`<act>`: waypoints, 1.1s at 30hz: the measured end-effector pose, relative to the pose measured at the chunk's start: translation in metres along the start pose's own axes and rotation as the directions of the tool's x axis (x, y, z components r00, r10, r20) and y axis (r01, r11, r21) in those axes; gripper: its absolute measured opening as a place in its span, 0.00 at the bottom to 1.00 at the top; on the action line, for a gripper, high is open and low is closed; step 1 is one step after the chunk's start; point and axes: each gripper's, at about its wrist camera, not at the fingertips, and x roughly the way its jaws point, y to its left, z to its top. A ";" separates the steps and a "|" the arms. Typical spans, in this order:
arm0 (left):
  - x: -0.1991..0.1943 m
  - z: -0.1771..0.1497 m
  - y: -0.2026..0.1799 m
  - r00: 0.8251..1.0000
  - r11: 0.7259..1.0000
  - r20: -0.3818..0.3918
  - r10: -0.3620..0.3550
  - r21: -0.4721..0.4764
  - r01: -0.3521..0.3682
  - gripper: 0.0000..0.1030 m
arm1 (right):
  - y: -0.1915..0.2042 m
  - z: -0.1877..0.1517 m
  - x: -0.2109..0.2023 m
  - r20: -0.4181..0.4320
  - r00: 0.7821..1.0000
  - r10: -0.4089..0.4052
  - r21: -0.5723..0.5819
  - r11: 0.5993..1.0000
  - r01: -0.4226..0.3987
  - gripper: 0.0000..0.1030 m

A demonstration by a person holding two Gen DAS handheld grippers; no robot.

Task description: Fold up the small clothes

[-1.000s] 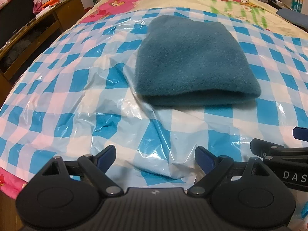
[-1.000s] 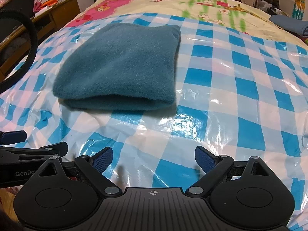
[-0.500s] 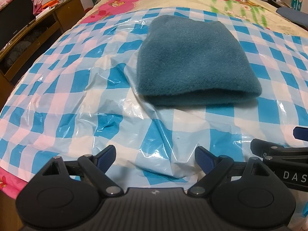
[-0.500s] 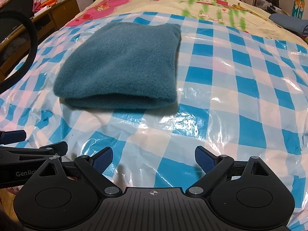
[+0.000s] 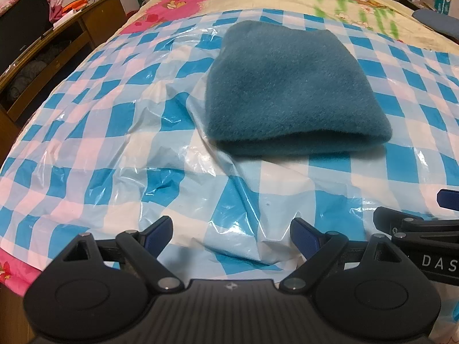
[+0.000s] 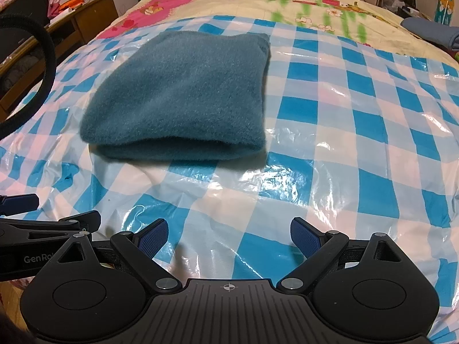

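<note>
A teal fleece garment (image 5: 289, 91) lies folded in a thick neat stack on the blue-and-white checked plastic sheet (image 5: 114, 154) over the bed. It also shows in the right wrist view (image 6: 183, 97), fold edge toward me. My left gripper (image 5: 231, 233) is open and empty, hovering over the sheet near the front edge, well short of the garment. My right gripper (image 6: 228, 232) is open and empty, beside the left one, also short of the garment. Each gripper's side shows at the edge of the other's view.
A wooden desk with shelves (image 5: 51, 57) stands left of the bed. A floral bedspread (image 6: 287, 3) covers the far part of the bed. Folded blue cloth (image 6: 430, 33) lies at the far right. The plastic sheet is wrinkled between the grippers and the garment.
Both grippers have drifted slightly, so the garment sits a touch to the right and lower in the views. The garment and jaws have not changed.
</note>
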 end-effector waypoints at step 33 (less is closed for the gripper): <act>0.002 -0.001 0.001 1.000 1.000 -0.009 0.004 0.007 -0.004 0.90 | 0.002 0.000 0.002 -0.018 1.000 0.001 0.008 1.000 -0.001 0.91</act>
